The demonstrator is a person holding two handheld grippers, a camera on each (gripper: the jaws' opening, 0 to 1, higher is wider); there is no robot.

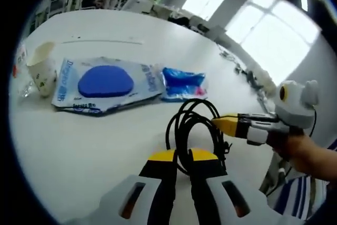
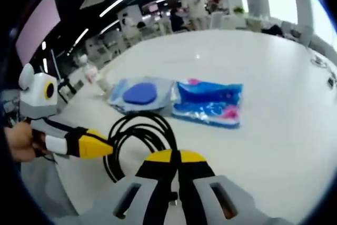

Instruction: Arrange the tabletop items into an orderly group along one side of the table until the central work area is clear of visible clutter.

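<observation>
1. You are gripping the coiled black cable with both the left gripper and the right gripper, jaws closed on it.
2. You are leaving the clear pouch with a blue oval pad, the blue-pink packet and the paper cup loosely lined up on the white surface; grouping remains unfinished.

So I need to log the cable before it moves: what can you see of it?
The cable is black, thin and glossy like rubber, wound in a loose coil of several loops on the white table. Both grippers pinch it: the left gripper on the near side, the right gripper from the side. Its ends cannot be made out.
</observation>
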